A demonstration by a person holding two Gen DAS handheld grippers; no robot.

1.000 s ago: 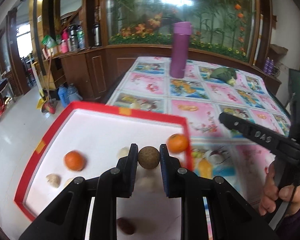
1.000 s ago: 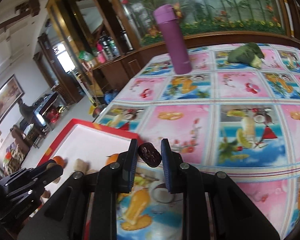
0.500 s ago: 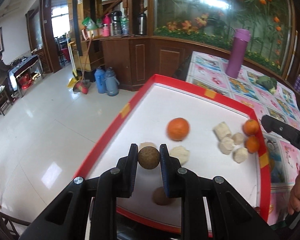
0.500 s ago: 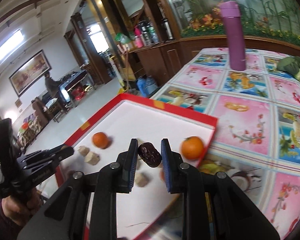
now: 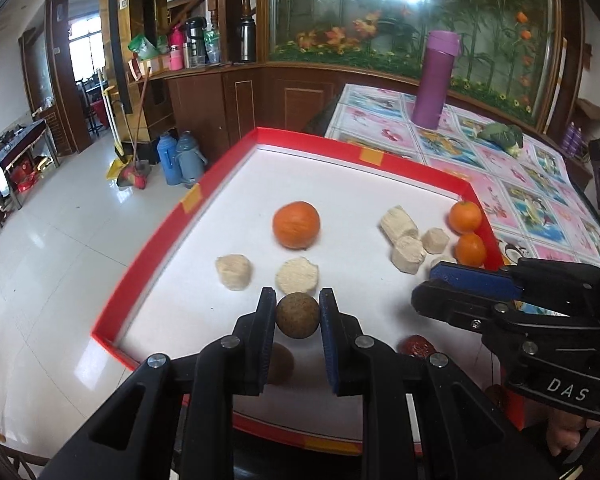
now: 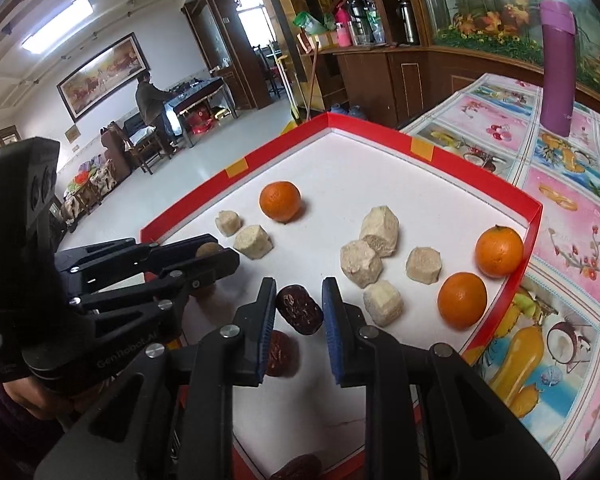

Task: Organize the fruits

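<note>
A: What are you carrying right now?

B: Your left hand-held gripper (image 5: 298, 316) is clamped on a round brown fruit (image 5: 298, 315), held above the near part of the red tray (image 5: 160, 236). Your right hand-held gripper (image 6: 299, 312) pinches a dark date (image 6: 299, 314) above the tray's near edge, another date (image 6: 281, 353) just beneath.

A: How will they handle?

B: Both look light. The brown fruit is probably a thin, brittle shell, though the view is too blurred to be sure, so squeeze gently across its middle. The date is soft and wrinkled; grip its broad sides. The oranges (image 6: 280, 201) roll, so set things down clear of them.
</note>
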